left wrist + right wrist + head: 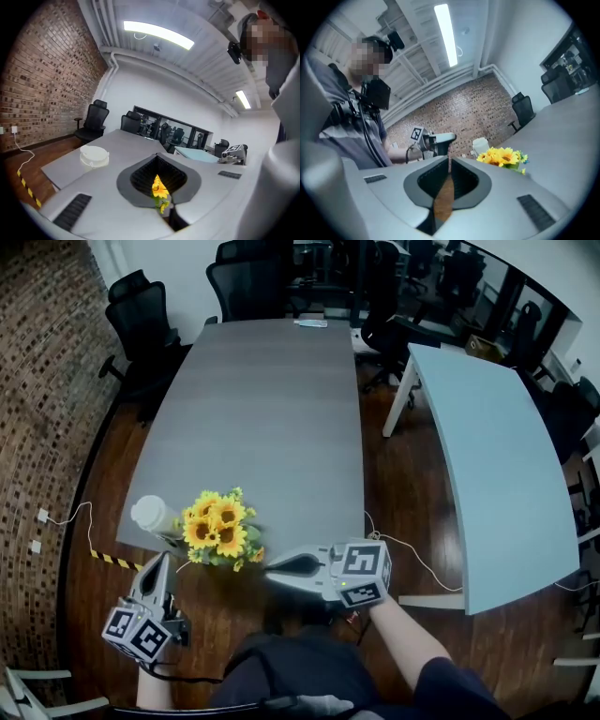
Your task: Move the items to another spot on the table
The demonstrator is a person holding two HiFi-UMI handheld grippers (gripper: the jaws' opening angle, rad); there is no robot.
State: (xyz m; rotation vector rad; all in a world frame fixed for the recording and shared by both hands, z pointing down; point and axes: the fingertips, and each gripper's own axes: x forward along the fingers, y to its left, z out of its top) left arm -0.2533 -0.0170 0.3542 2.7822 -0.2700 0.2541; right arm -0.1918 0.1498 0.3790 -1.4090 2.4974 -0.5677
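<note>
Yellow sunflowers (220, 526) at near edge of desk (262, 409), lidded cup (155, 517) just beside, on their left. Below edge: left tool (161, 561), jaws closed, empty, aimed at sunflowers, cup left of its line. Alongside: right tool (272, 567), jaws closed, empty, tips pointing sideways, just beside sunflowers' right side.

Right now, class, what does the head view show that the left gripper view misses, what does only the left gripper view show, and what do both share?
Only the head view: the whole bunch of sunflowers and the person's lap. Only the left gripper view: the ceiling lamp; of the flowers it shows just one bloom. Both: the white cup, the gray table, the blue table and the right gripper.
</note>
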